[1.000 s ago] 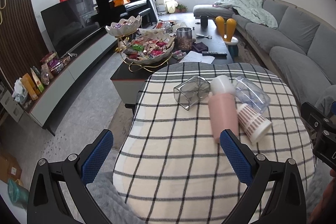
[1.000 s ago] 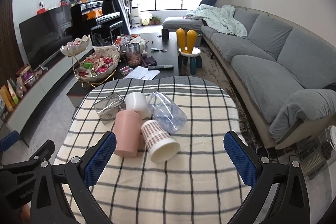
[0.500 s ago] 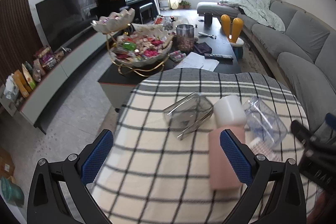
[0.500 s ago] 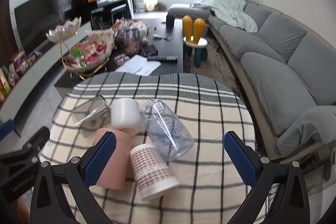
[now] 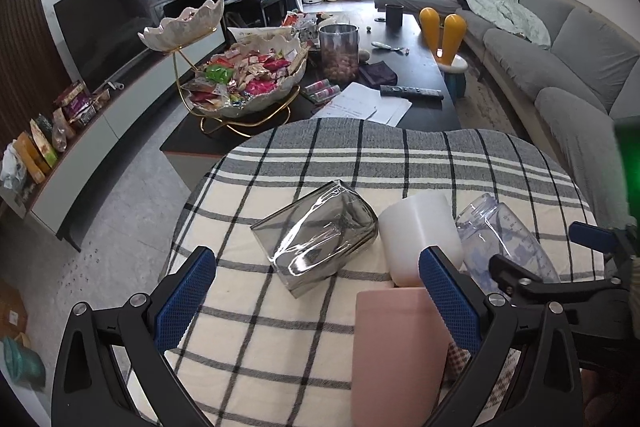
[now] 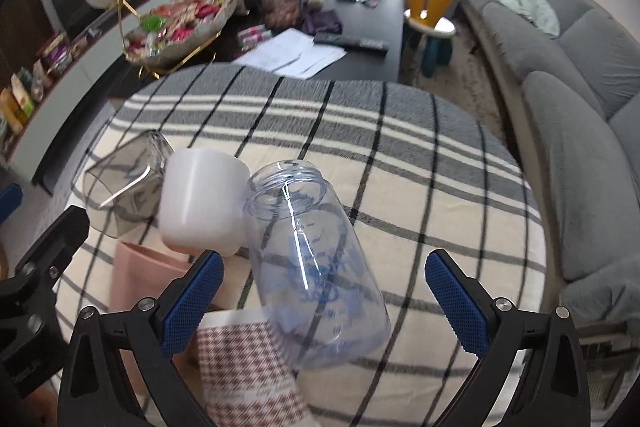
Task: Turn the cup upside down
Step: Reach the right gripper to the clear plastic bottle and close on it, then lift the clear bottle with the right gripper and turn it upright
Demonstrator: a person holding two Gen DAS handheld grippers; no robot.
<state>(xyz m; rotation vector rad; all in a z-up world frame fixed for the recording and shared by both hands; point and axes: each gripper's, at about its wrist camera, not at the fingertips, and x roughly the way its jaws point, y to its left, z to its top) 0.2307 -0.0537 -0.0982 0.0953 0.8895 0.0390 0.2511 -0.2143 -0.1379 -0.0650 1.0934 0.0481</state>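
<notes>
While both grippers' jaws gape empty, five cups lie tipped on one checked cloth (image 5: 280, 347)

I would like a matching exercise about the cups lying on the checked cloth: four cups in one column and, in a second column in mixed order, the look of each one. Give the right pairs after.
Things
1. Cup furthest left on the cloth
2. Cup between the right gripper's fingers
3. Cup under the left gripper's right finger
4. Cup at the bottom of the right wrist view

Looks
A. plain pink
B. smoky grey glass
C. brown and white houndstooth
D. clear with blue print

Pairs: 1-B, 2-D, 3-A, 4-C
</notes>
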